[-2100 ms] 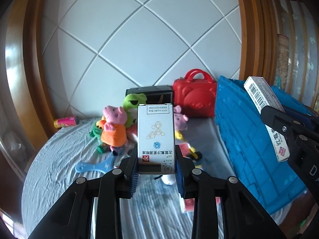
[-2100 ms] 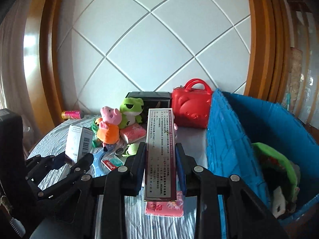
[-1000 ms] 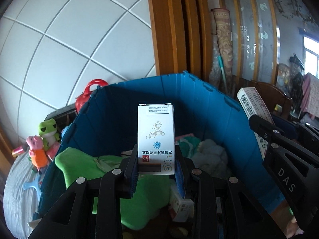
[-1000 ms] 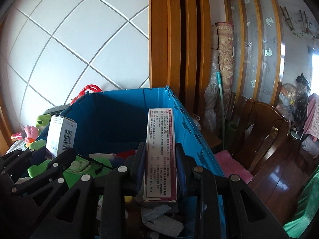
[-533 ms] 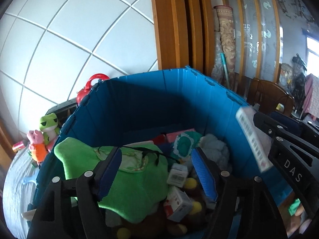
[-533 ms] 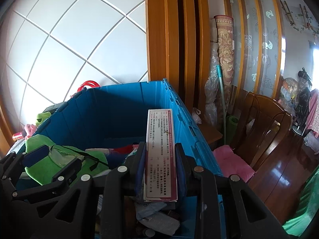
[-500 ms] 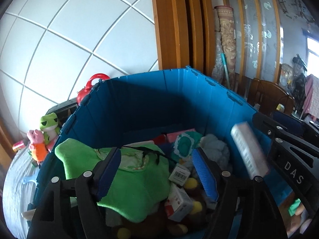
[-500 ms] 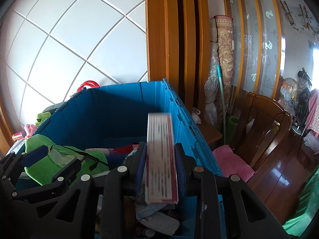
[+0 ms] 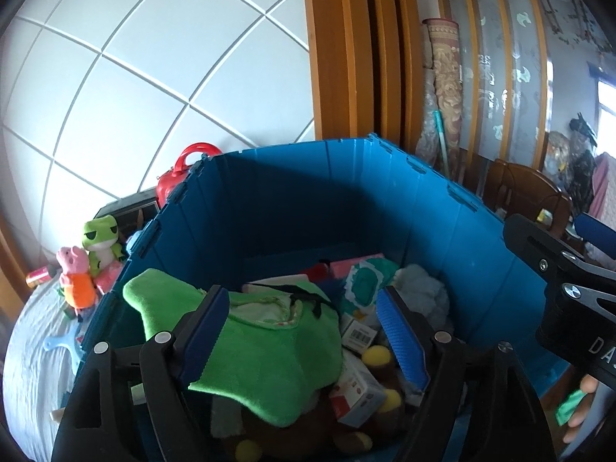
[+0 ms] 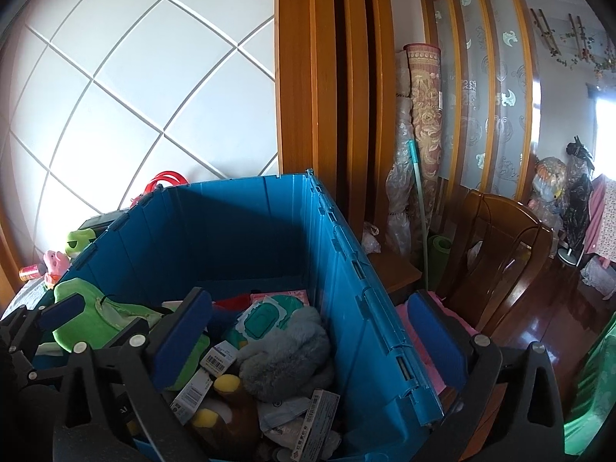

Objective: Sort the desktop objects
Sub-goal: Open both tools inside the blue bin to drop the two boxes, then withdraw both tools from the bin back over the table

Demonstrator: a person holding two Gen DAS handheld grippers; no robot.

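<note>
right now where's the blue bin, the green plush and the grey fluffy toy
blue bin [image 10: 338,254]: right wrist view, on its right wall near the rim
green plush [image 9: 265,354]: left wrist view, on its broad green back
grey fluffy toy [image 10: 285,350]: right wrist view, on its furry middle

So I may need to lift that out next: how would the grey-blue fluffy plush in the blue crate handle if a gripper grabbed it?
The grey-blue fluffy plush looks soft, so it would probably squash and sag. Its pile suggests little slip. It likely weighs little.

Green plush [image 9: 261,350] hides the blue crate [image 9: 292,200] floor.
</note>
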